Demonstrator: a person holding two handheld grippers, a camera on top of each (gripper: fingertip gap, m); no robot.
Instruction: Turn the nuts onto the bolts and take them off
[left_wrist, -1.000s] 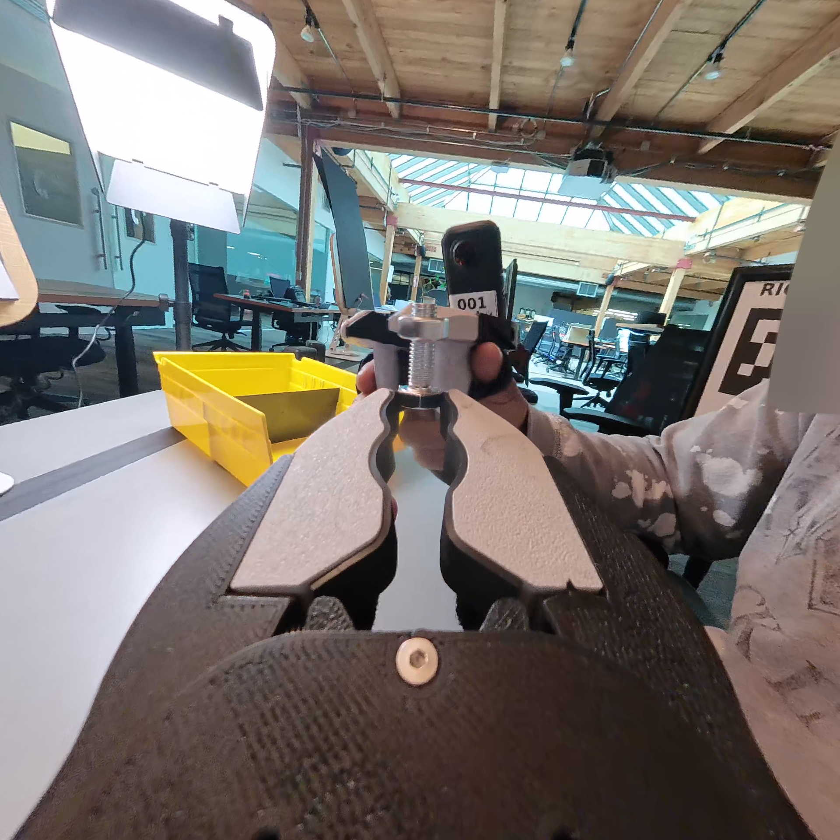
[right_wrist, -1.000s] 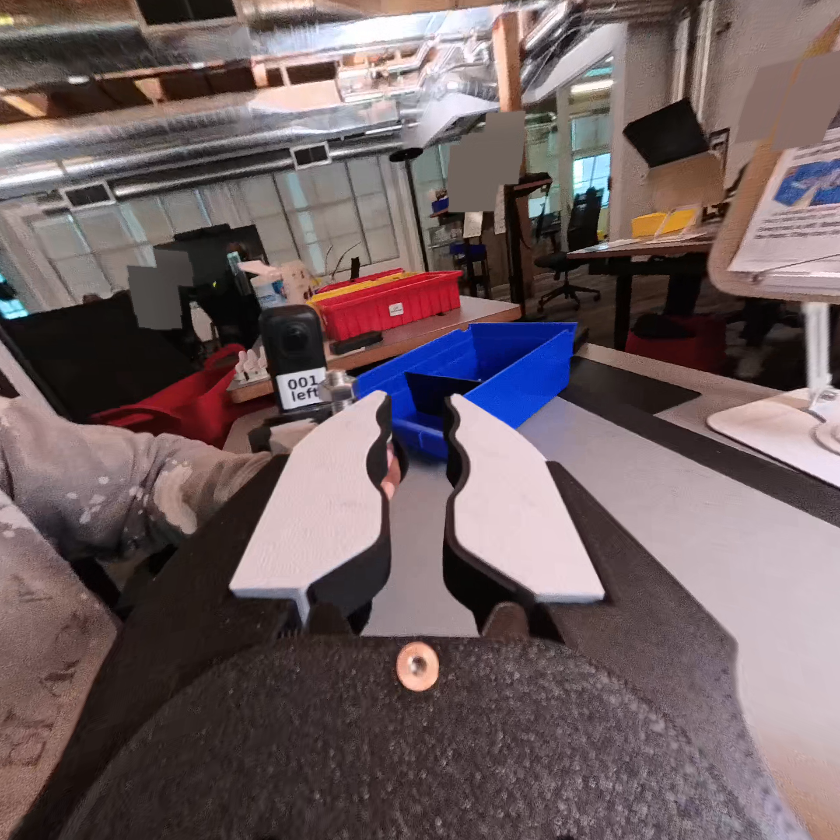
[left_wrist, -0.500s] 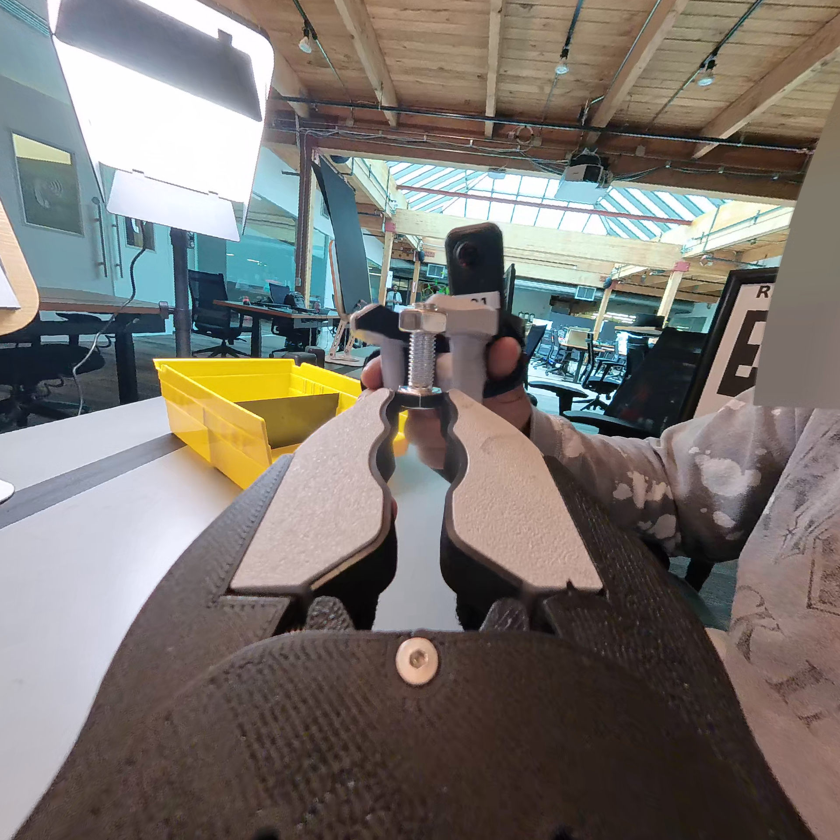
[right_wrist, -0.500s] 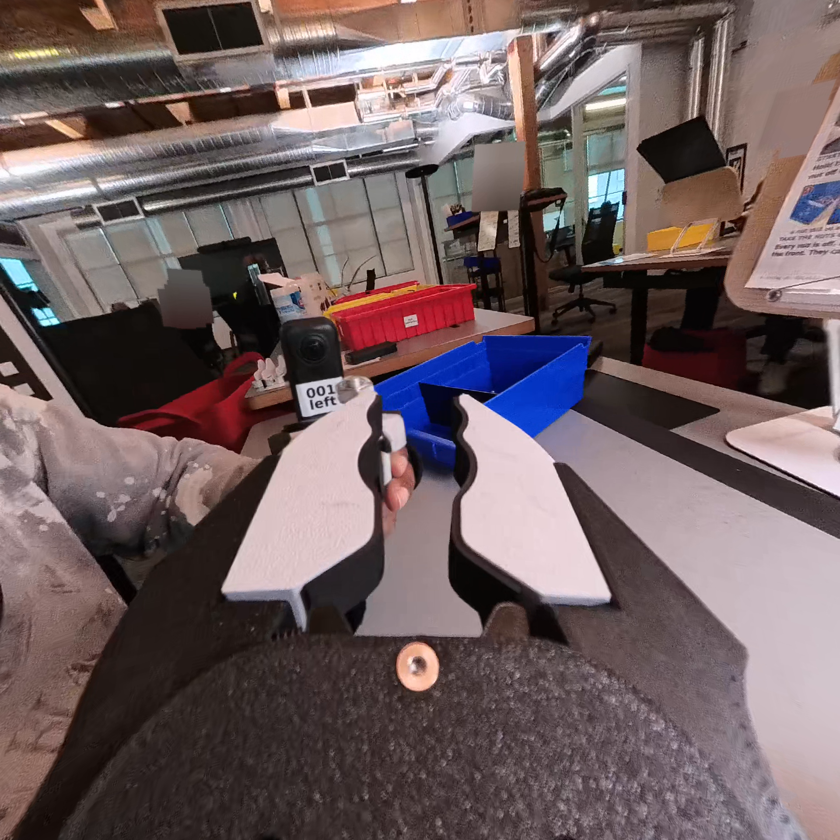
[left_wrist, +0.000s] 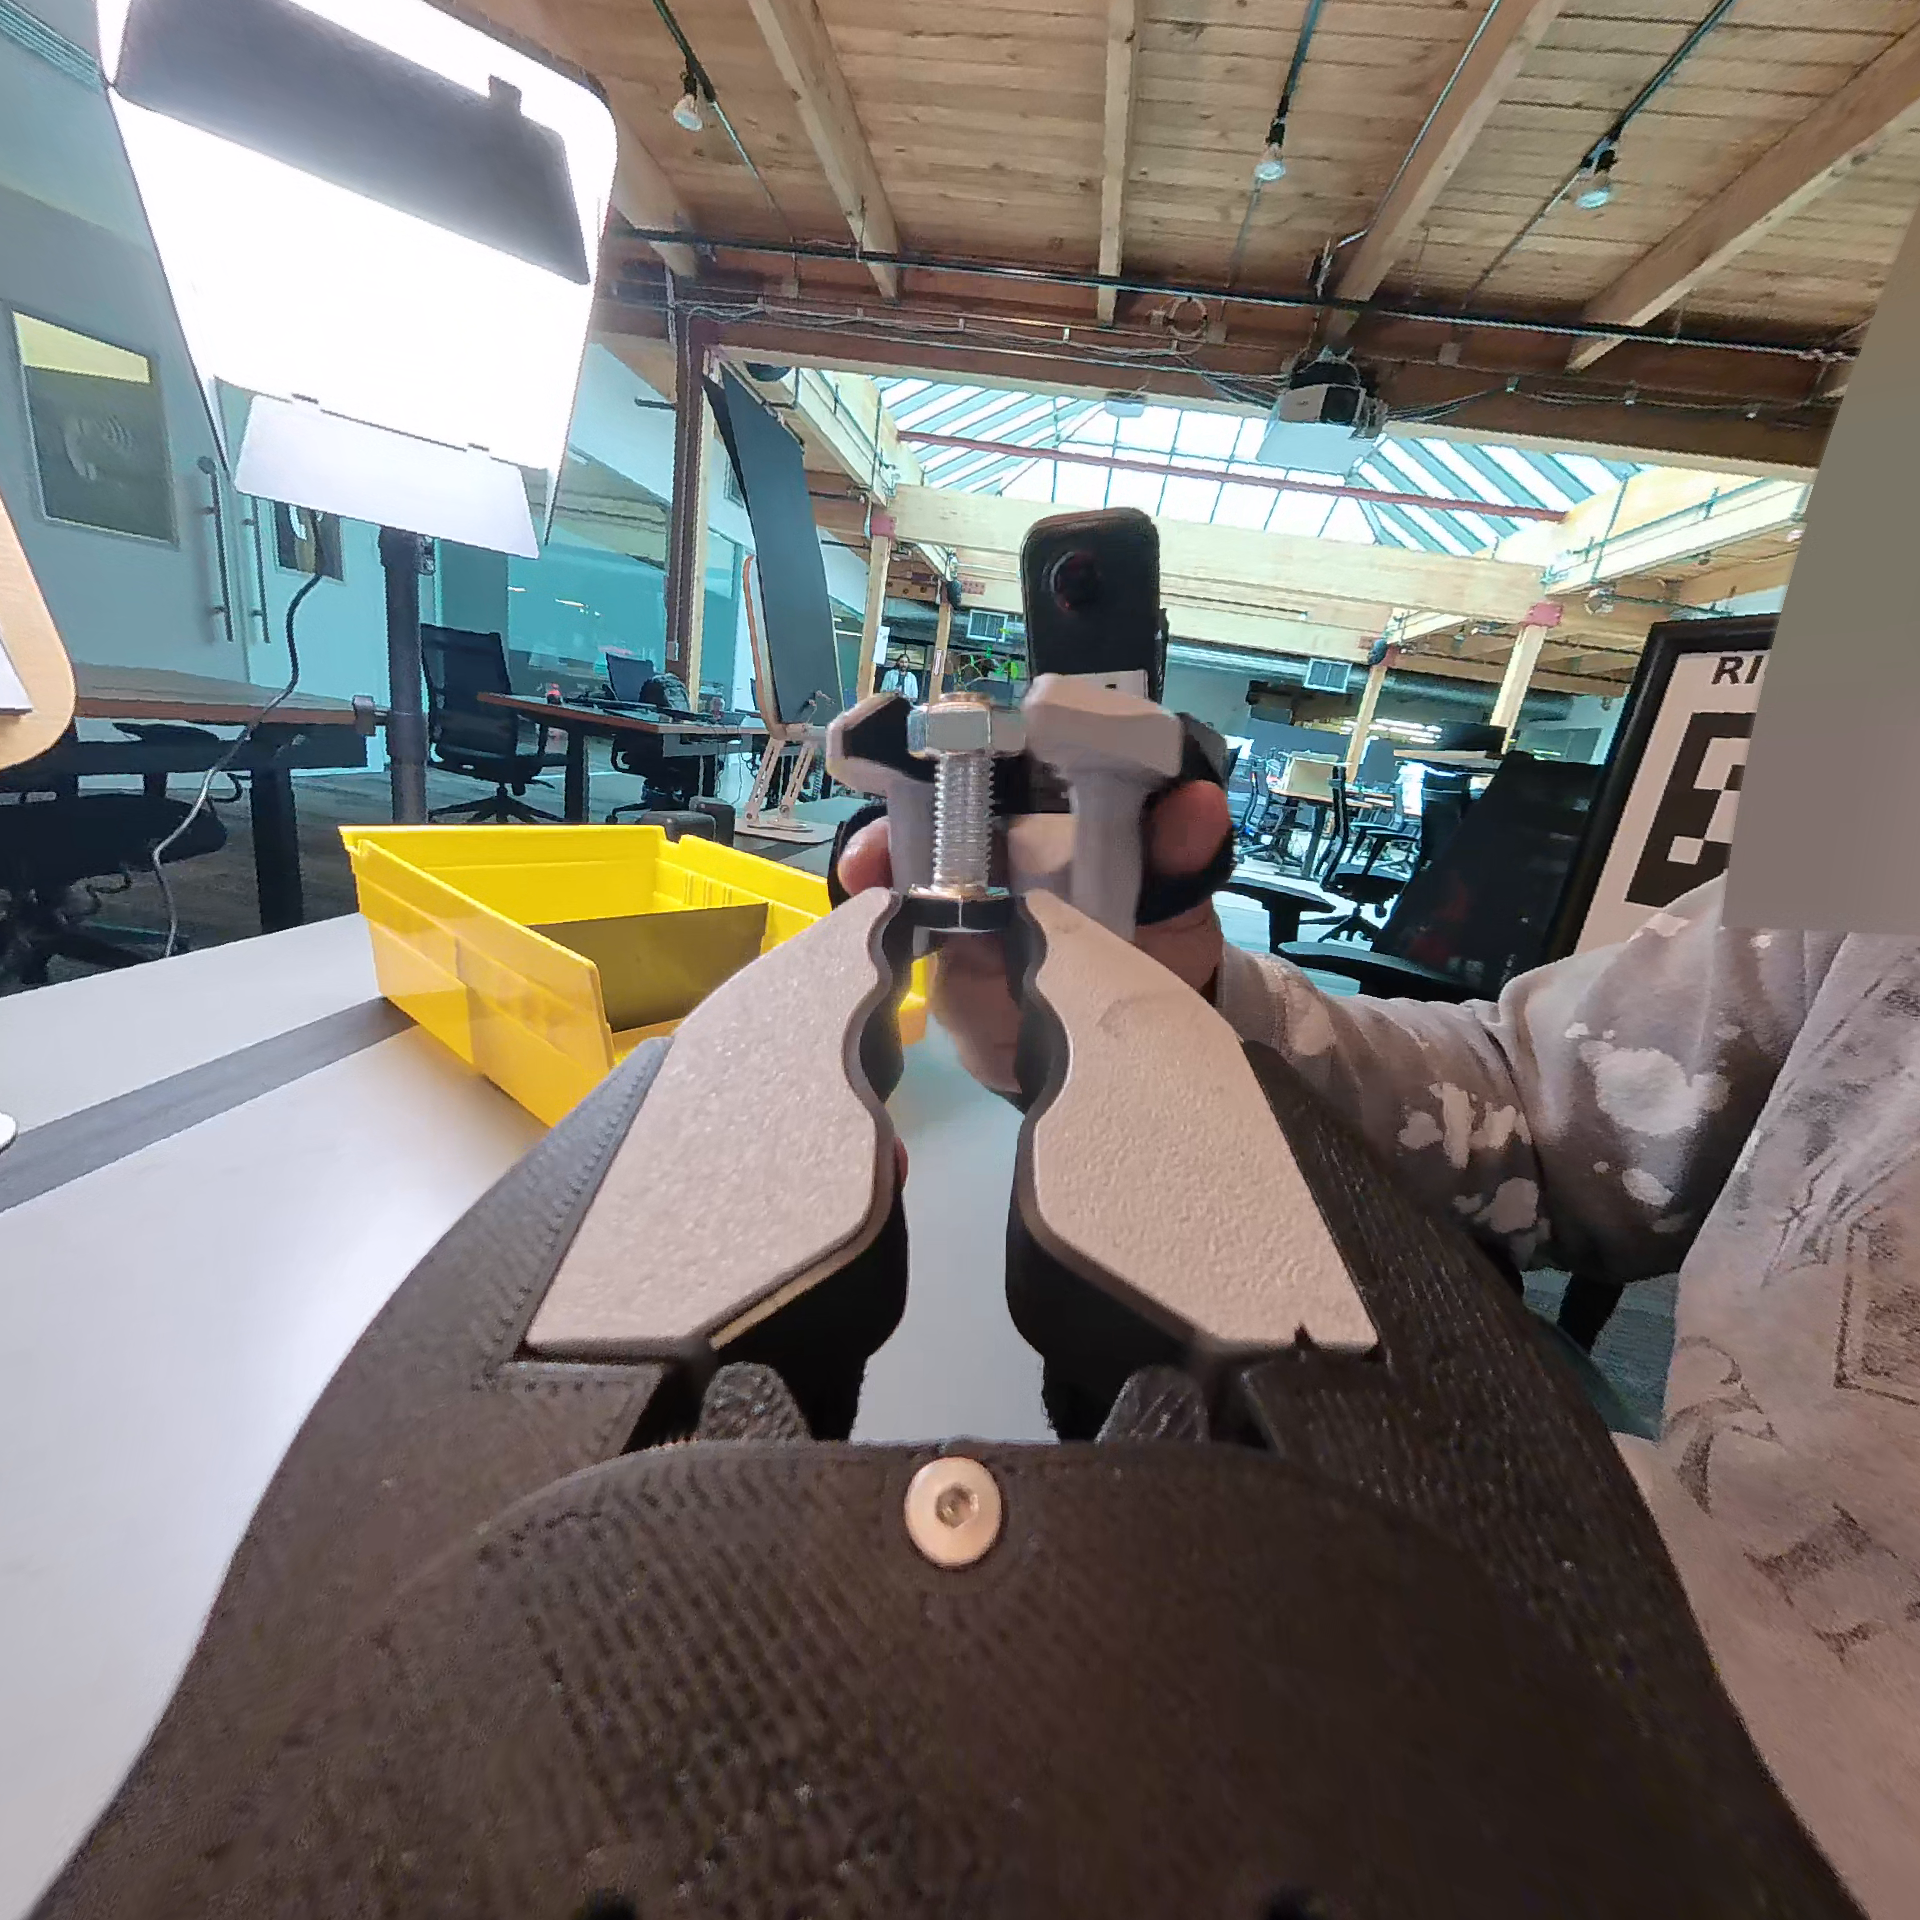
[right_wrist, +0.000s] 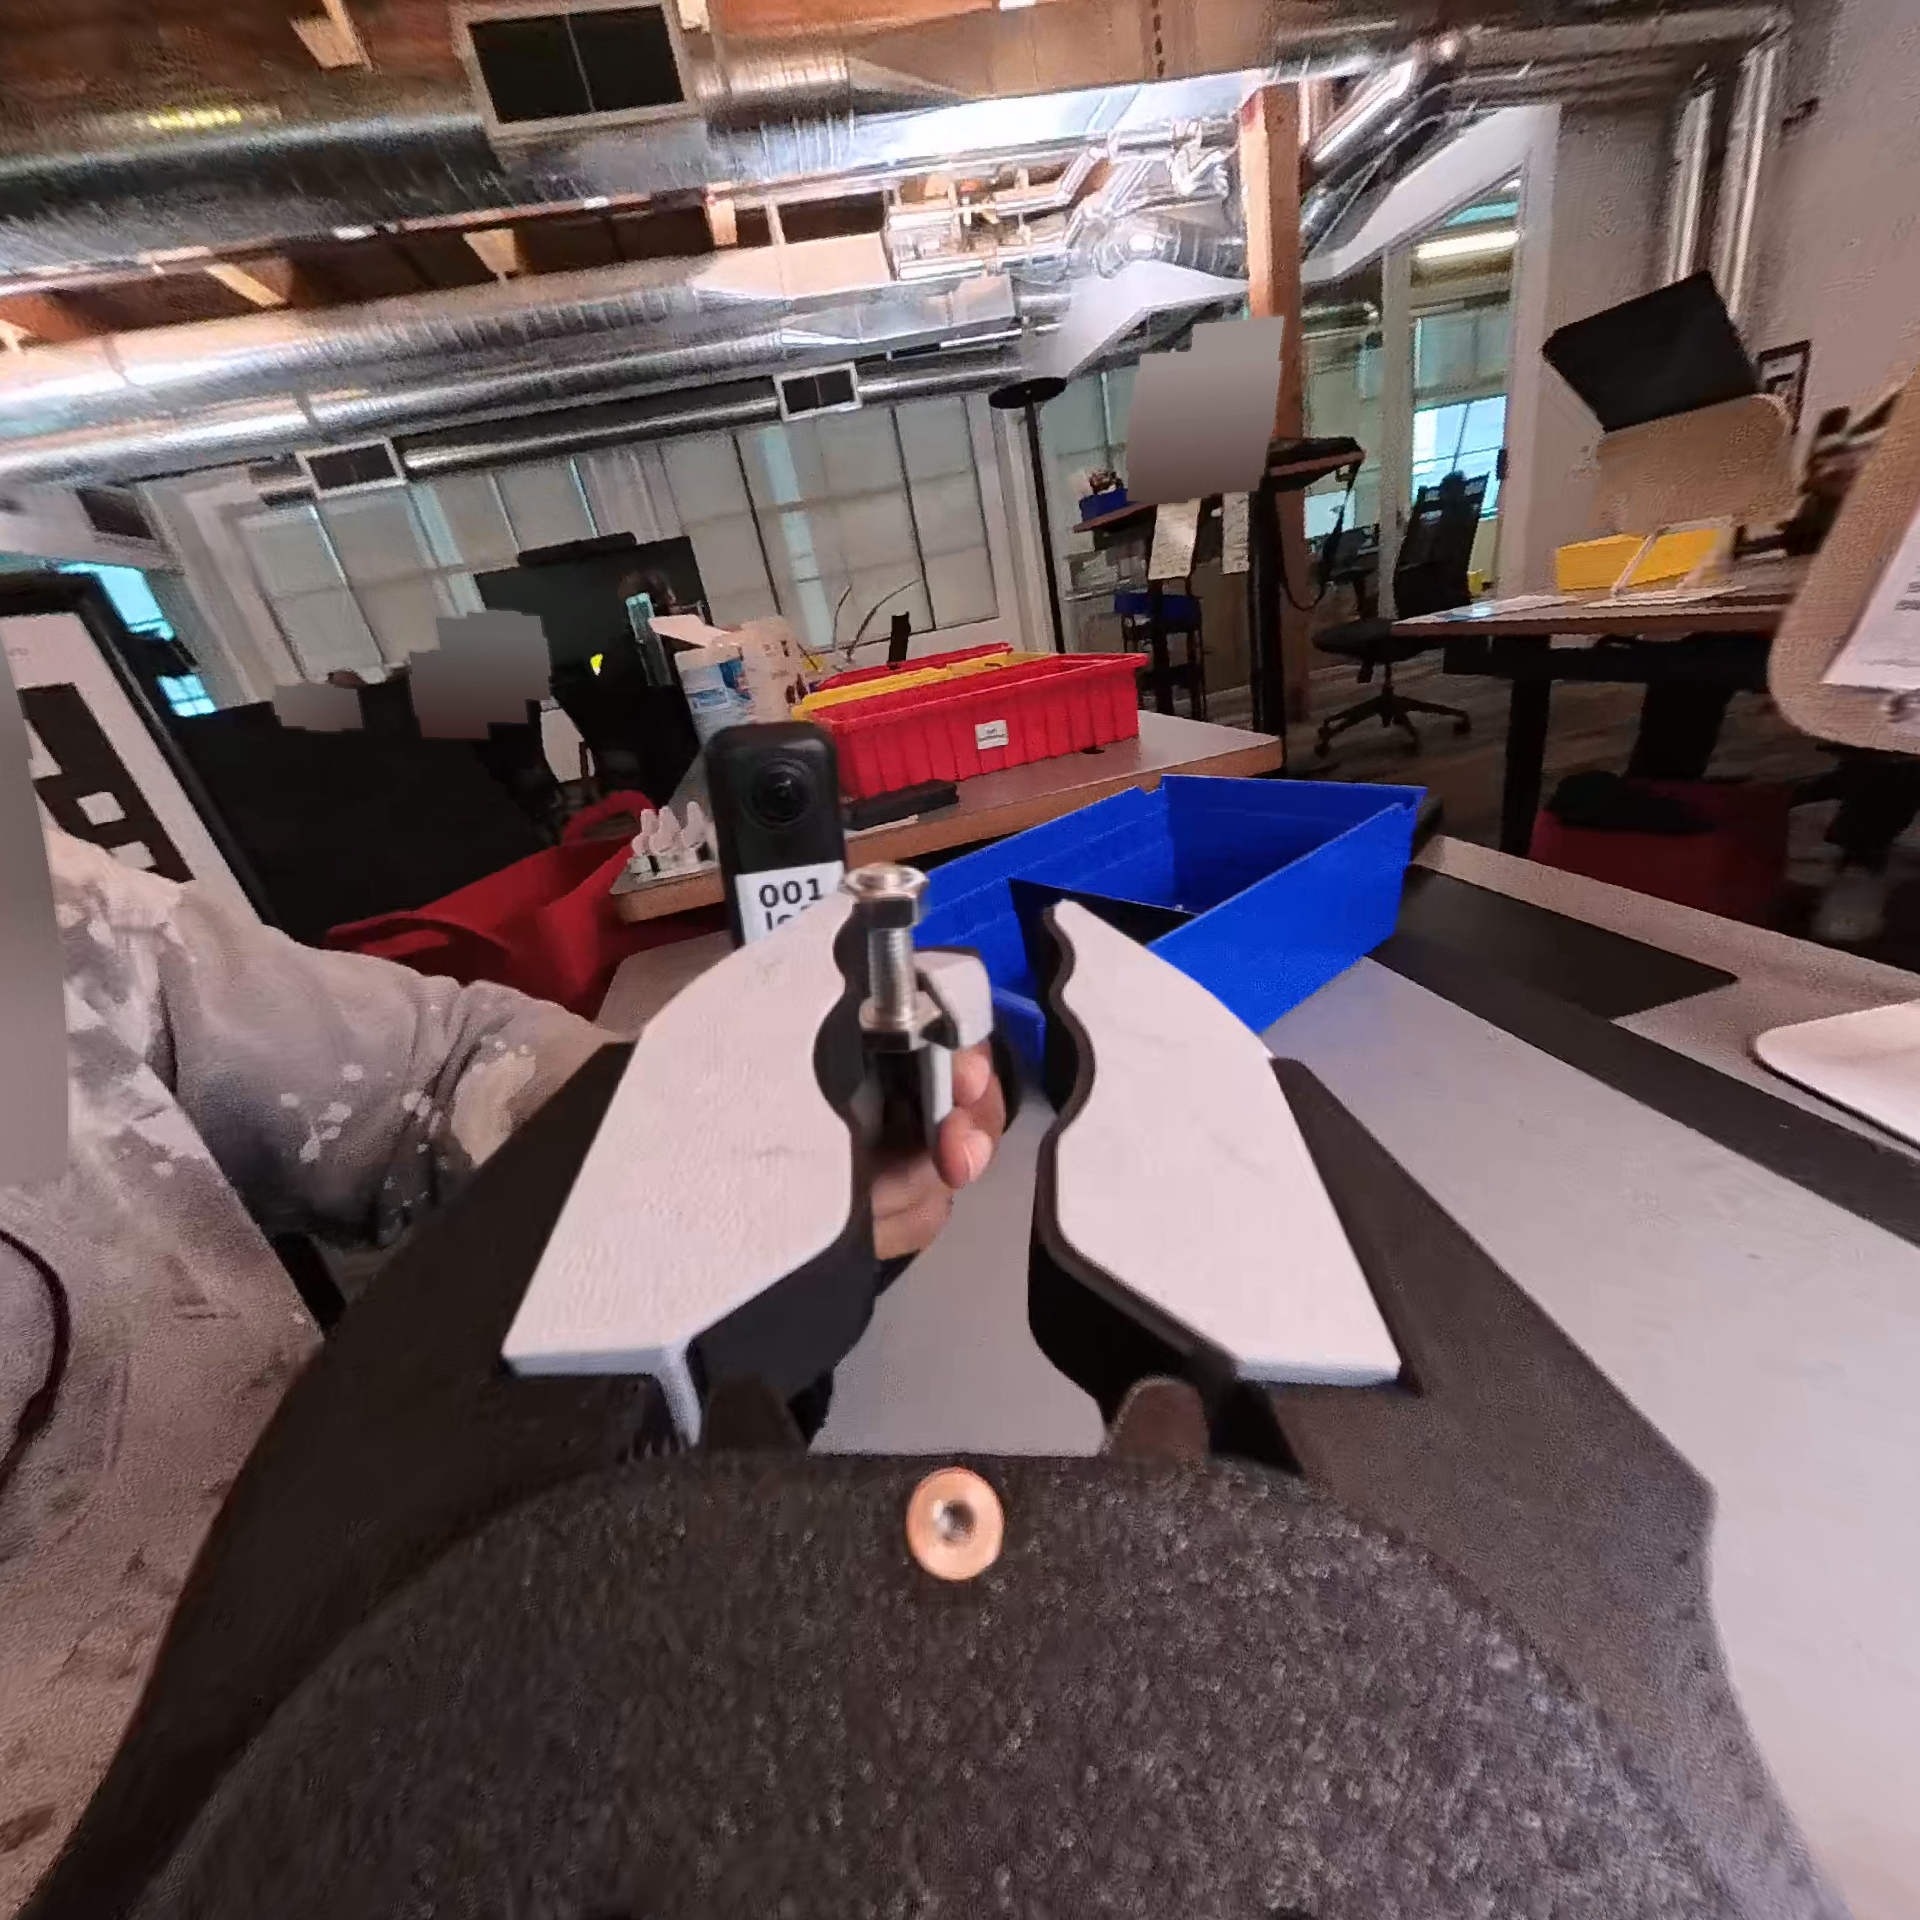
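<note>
In the left wrist view my left gripper is shut on the head of a silver bolt and holds it upright above the table. A hex nut sits at the top end of the thread. The right gripper's fingers stand on either side of the nut, behind it. In the right wrist view my right gripper is open. The bolt and nut stand between its fingers, close to the left one, with a clear gap to the right one. One of the left gripper's fingers shows under the bolt.
A yellow bin stands on the grey table to the left. A blue bin stands just beyond the right gripper. A white stand base is at the right edge. The person's sleeve is close by. Left and right tips are no more than a few centimetres apart.
My right gripper has opened wider and shifted, so the bolt and nut now show between its fingers. The left gripper keeps its hold on the bolt.
</note>
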